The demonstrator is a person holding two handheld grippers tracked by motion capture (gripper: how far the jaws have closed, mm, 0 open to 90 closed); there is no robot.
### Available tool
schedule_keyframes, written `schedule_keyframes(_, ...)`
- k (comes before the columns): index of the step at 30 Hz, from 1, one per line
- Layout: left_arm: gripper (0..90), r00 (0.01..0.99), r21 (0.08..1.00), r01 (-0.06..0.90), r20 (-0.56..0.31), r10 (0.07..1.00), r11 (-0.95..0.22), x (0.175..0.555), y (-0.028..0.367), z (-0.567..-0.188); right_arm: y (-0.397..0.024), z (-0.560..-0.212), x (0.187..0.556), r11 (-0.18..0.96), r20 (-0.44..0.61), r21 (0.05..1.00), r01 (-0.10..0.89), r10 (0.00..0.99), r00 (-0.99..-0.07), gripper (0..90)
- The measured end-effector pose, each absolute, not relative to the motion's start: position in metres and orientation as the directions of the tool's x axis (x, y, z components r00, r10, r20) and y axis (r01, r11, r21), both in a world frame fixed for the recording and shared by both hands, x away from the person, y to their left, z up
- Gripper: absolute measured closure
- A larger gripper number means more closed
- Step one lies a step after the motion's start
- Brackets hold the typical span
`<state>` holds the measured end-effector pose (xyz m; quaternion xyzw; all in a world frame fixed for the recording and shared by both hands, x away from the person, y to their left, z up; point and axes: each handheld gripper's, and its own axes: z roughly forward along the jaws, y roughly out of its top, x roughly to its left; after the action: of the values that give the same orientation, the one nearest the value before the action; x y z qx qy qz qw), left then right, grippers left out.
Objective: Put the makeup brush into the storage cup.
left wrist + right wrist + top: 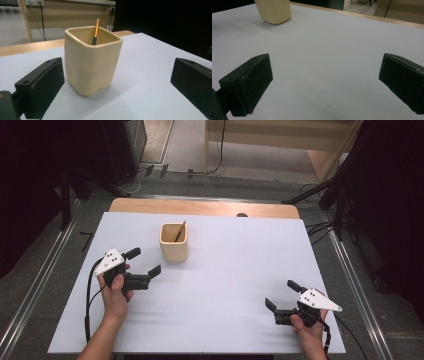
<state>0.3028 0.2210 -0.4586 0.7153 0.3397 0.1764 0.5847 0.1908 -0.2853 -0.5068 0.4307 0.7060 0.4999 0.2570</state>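
A cream square cup (174, 242) stands upright on the white table top (225, 270), left of centre and toward the back. A thin orange and black stick (179, 232) leans inside it. In the left gripper view the cup (92, 61) rises just ahead of the jaws, with the stick (95, 31) poking above its rim. My left gripper (143, 261) is open, just left of the cup, holding nothing. My right gripper (282, 294) is open near the front right, far from the cup (274, 10).
A wooden strip (200, 208) runs along the table's far edge. Cables (320, 227) and dark stands line the floor behind and to the right. The white surface stretches wide between the two grippers.
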Motion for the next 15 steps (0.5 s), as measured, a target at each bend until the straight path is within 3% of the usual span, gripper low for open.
schedule_keyframes(15,0.0,0.688,0.954,0.282,-0.130,0.714,-0.098,0.275,0.249,-0.472,-0.287,-0.507,0.191,0.124,0.072,0.926,0.355,0.868,-0.491,0.0)
